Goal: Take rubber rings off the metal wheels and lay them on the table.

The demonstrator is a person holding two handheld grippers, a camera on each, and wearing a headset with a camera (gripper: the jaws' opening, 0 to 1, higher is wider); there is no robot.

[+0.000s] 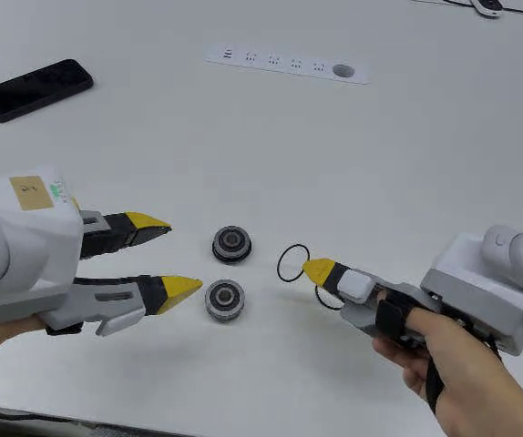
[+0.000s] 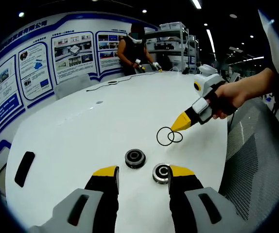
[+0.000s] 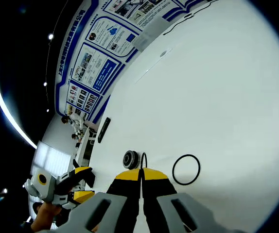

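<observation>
While the right gripper's (image 1: pixel 319 270) fingers clench a thin black rubber ring (image 3: pixel 144 159), the left gripper's (image 1: pixel 181 254) fingers gape; two round metal wheels (image 1: pixel 232 243) (image 1: pixel 225 299) lie just ahead of them.

Bright, even ceiling light casts soft shadows on the white table (image 1: pixel 334 182); gripper views bow strongly at the edges.

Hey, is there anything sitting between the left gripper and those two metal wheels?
Nothing visible does. The left gripper, jaws open, faces the far wheel and the near wheel with only table between. The right gripper, shut on a rubber ring, sits beyond them.
</observation>
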